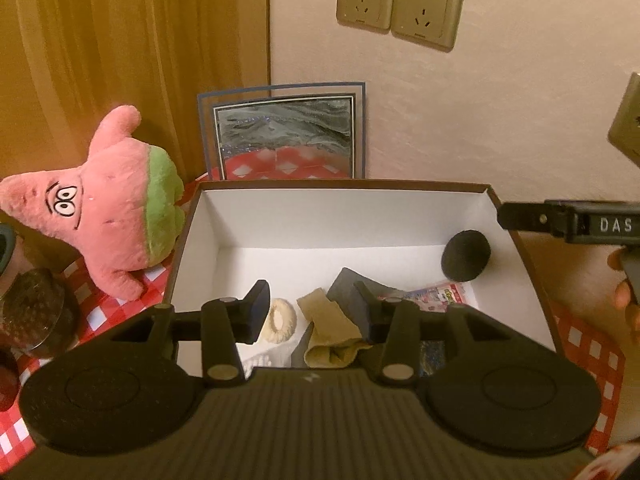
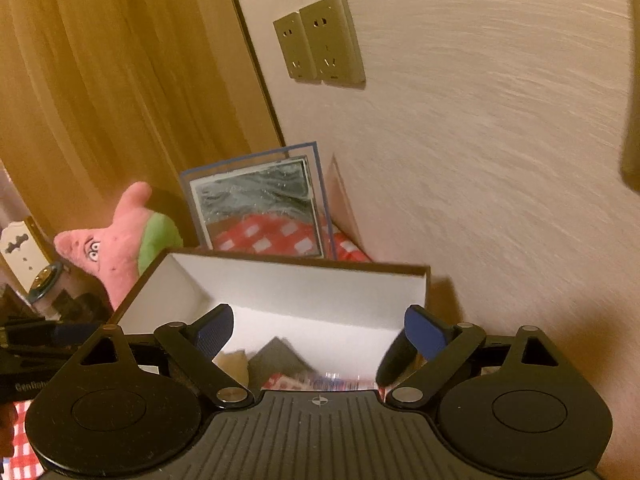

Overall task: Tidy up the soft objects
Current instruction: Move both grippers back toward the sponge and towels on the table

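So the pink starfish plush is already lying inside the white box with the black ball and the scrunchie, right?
Not quite. The left wrist view shows the pink starfish plush outside the white box, on the checkered cloth to its left. The black ball and scrunchie are inside.

star plush toy [image 1: 100, 208] pink with green shorts | box [image 1: 224, 216] white inside, brown rim | ball [image 1: 466, 255] black | ring [image 1: 280, 321] cream | cloth [image 1: 328, 320] tan | tabletop cloth [image 1: 592, 352] red and white checks | wall sockets [image 1: 400, 4] gold | wall [image 1: 500, 112] cream | door [image 1: 120, 40] brown wood
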A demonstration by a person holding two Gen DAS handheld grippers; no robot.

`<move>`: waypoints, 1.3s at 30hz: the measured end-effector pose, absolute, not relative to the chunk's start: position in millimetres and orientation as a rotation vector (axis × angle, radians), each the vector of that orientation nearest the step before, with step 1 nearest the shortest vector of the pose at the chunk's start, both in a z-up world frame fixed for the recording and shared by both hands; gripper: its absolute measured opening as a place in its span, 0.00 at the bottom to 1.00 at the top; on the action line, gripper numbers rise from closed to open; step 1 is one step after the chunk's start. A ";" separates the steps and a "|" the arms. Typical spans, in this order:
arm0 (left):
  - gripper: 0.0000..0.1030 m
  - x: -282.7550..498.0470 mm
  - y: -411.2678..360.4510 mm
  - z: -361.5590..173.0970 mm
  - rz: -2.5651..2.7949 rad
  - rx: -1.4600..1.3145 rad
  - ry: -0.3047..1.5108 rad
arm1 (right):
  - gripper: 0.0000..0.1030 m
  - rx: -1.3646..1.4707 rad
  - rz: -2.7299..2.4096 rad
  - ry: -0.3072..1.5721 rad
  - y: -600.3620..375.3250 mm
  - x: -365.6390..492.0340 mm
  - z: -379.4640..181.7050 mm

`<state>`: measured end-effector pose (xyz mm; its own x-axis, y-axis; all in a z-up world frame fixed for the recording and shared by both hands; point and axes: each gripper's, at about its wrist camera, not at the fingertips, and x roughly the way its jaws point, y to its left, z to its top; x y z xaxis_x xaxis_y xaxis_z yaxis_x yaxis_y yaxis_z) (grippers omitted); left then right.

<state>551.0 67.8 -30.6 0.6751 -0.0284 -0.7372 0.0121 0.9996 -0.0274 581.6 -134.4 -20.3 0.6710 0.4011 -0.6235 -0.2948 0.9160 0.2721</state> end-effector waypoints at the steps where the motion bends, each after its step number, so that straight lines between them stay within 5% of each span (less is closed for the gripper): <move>1: 0.41 546.7 67.5 -28.5 -0.020 -0.021 0.829 | 0.89 0.154 0.394 0.739 -136.4 576.4 -19.4; 39: 0.46 345.8 60.9 -17.9 -0.008 -0.159 0.873 | 0.89 0.102 0.454 0.785 -136.2 378.0 -13.3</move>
<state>345.8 60.9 -17.9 0.6431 -0.0719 -0.7624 -0.0582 0.9881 -0.1422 378.0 -136.2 -13.3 0.6167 0.4312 -0.6587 -0.3562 0.8990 0.2550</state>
